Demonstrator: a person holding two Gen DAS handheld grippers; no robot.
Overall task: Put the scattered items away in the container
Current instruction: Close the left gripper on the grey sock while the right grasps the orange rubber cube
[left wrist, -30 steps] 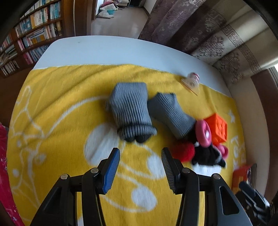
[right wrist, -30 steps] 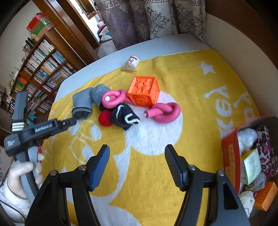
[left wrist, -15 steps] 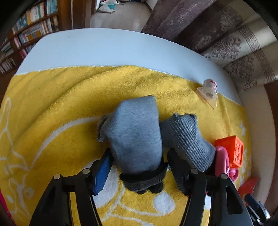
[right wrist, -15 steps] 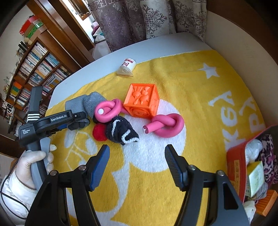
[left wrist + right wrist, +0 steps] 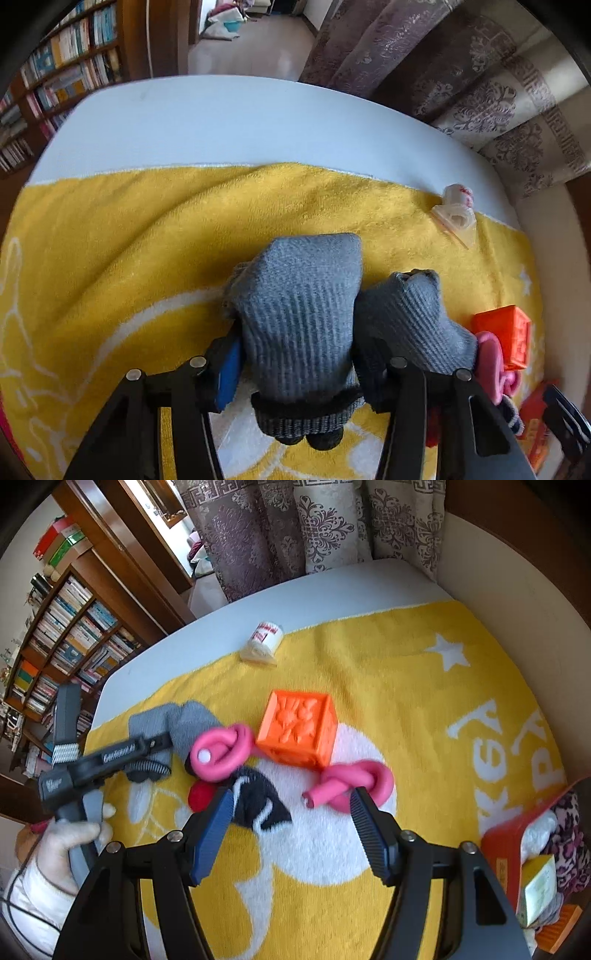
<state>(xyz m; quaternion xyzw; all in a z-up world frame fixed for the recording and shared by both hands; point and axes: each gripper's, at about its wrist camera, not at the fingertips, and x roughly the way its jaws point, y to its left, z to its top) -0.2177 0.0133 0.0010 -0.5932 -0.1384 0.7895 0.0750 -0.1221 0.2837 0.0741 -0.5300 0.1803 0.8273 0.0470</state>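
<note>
Two jaws of my left gripper [image 5: 295, 365] had just been closing — pads pressed on the grey sock [image 5: 299, 317], which lay on the yellow towel [image 5: 110, 240]. Right gripper [image 5: 291, 812] hung spread, empty — container [image 5: 506, 845] at right.

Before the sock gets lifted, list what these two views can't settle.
- Left wrist view: left claw tips, hidden behind the grey sock, so pad contact is unclear.
- Left wrist view: red container, cut off by the edge.
- Right wrist view: red ball, partly behind the right claw.
- Right wrist view: white bottle label, too small.
</note>
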